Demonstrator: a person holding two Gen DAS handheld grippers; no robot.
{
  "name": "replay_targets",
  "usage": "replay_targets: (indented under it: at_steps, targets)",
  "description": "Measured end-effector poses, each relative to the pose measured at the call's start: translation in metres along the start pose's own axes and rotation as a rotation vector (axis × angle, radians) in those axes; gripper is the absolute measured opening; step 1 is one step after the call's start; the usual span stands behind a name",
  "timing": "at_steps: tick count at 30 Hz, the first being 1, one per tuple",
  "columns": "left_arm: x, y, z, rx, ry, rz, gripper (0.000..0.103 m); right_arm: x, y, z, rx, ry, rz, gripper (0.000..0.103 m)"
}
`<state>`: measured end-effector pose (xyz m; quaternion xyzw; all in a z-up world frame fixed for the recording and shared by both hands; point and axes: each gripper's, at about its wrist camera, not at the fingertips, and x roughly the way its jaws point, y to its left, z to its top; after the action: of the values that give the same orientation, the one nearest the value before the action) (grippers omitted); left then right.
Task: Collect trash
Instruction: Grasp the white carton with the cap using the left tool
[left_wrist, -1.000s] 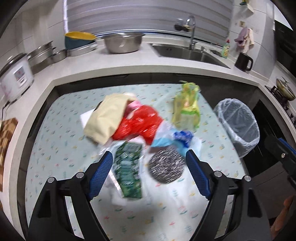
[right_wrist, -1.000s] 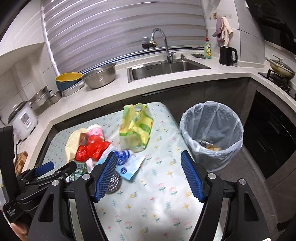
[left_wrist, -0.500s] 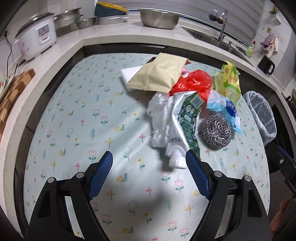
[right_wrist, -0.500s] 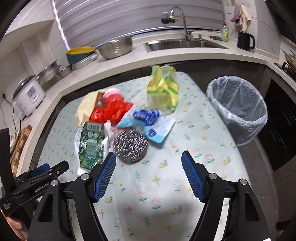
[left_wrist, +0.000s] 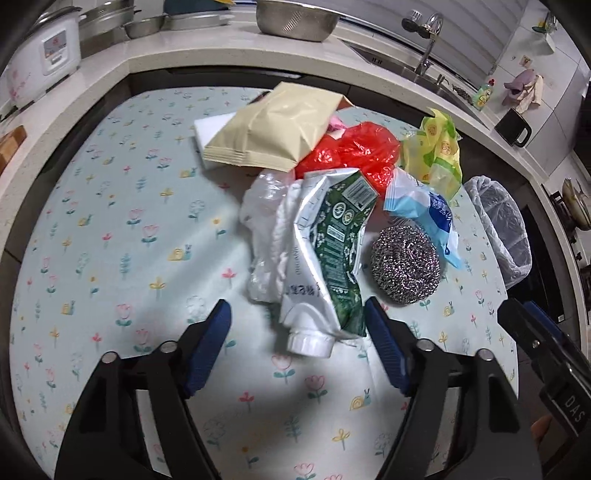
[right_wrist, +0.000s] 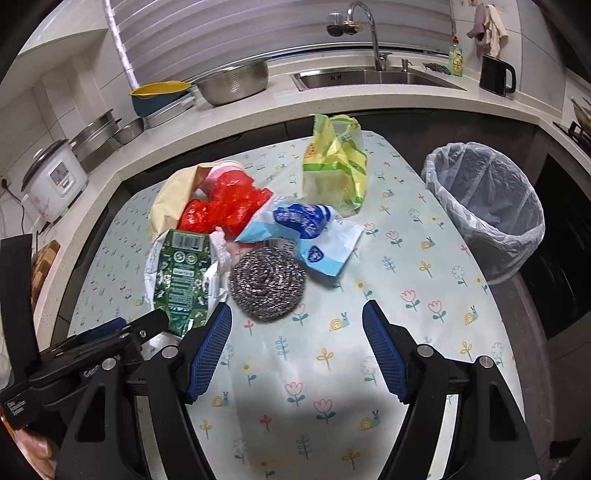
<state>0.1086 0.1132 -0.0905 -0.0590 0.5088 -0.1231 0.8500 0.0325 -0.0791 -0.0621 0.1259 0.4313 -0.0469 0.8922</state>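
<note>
A heap of trash lies on the flowered table (left_wrist: 110, 229). It holds a green refill pouch (left_wrist: 332, 251) with a white cap, a steel scourer (left_wrist: 405, 264), a blue wrapper (left_wrist: 424, 208), a red bag (left_wrist: 354, 151), a beige packet (left_wrist: 273, 129) and a yellow-green bag (left_wrist: 439, 151). My left gripper (left_wrist: 297, 332) is open, its jaws either side of the pouch's cap end, not touching. My right gripper (right_wrist: 297, 334) is open and empty just in front of the scourer (right_wrist: 267, 282). A lined trash bin (right_wrist: 484, 206) stands right of the table.
A counter runs behind the table with a rice cooker (right_wrist: 55, 177), pots, a steel colander (right_wrist: 232, 81), a sink (right_wrist: 373, 79) and a black kettle (right_wrist: 496, 75). A white sponge (left_wrist: 210, 127) lies under the beige packet. The left gripper shows low left in the right wrist view (right_wrist: 110, 332).
Both grippers have dropped lower and closer to the heap. The left one has swung left and come up behind the green pouch. The right one has neared the scourer. Both stayed open.
</note>
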Motion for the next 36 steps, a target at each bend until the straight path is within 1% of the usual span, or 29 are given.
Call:
replay_targets:
  at_steps: [2, 4, 5, 6, 7, 8, 10, 14, 16, 18, 21, 24, 27, 32, 34, 36]
  targets:
    - [0.009, -0.002, 0.002, -0.004, 0.019, -0.017, 0.065, 0.002, -0.003, 0.0, 0.008, 0.005, -0.003, 0.07]
    - [0.018, -0.003, 0.002, -0.006, 0.04, -0.023, 0.061, 0.005, -0.005, 0.0, 0.013, 0.01, -0.005, 0.071]
    - [0.022, -0.004, 0.002, -0.007, 0.053, -0.031, 0.058, 0.006, -0.006, 0.0, 0.014, 0.013, -0.005, 0.07]
    - [0.023, -0.004, 0.001, -0.015, 0.063, -0.056, 0.05, 0.008, -0.006, 0.0, 0.014, 0.017, -0.003, 0.071]
    - [0.023, -0.005, 0.001, -0.018, 0.068, -0.071, 0.05, 0.009, -0.006, 0.0, 0.013, 0.019, -0.002, 0.07]
    - [0.022, -0.005, 0.0, -0.016, 0.066, -0.068, 0.05, 0.01, -0.005, 0.0, 0.01, 0.02, -0.001, 0.071]
    - [0.016, -0.006, -0.003, 0.008, 0.062, -0.069, 0.05, 0.011, -0.003, 0.001, 0.006, 0.022, 0.003, 0.071]
    - [0.001, -0.004, -0.01, 0.034, 0.061, -0.1, 0.049, 0.013, 0.001, 0.002, 0.002, 0.025, 0.016, 0.071]
    - [-0.009, -0.002, -0.017, 0.066, 0.056, -0.098, 0.049, 0.013, 0.004, 0.002, 0.0, 0.023, 0.025, 0.07]
    - [-0.017, 0.002, -0.024, 0.074, 0.058, -0.085, 0.049, 0.012, 0.008, 0.001, -0.007, 0.022, 0.032, 0.07]
    - [-0.028, 0.013, -0.03, 0.047, 0.053, -0.079, 0.049, 0.011, 0.015, 0.001, -0.018, 0.023, 0.042, 0.07]
    - [-0.04, 0.023, -0.031, 0.002, 0.051, -0.115, 0.049, 0.011, 0.021, -0.002, -0.027, 0.026, 0.053, 0.07]
    - [-0.056, 0.022, -0.027, -0.011, 0.029, -0.158, 0.049, 0.008, 0.027, -0.004, -0.034, 0.023, 0.061, 0.07]
    - [-0.079, 0.014, -0.012, -0.007, -0.038, -0.179, 0.047, -0.002, 0.027, -0.005, -0.033, 0.0, 0.061, 0.07]
    - [-0.086, 0.014, -0.009, -0.005, -0.055, -0.183, 0.038, -0.005, 0.024, -0.005, -0.028, -0.003, 0.06, 0.07]
    - [-0.089, 0.017, -0.005, -0.009, -0.061, -0.172, 0.037, -0.006, 0.022, -0.005, -0.021, 0.001, 0.065, 0.07]
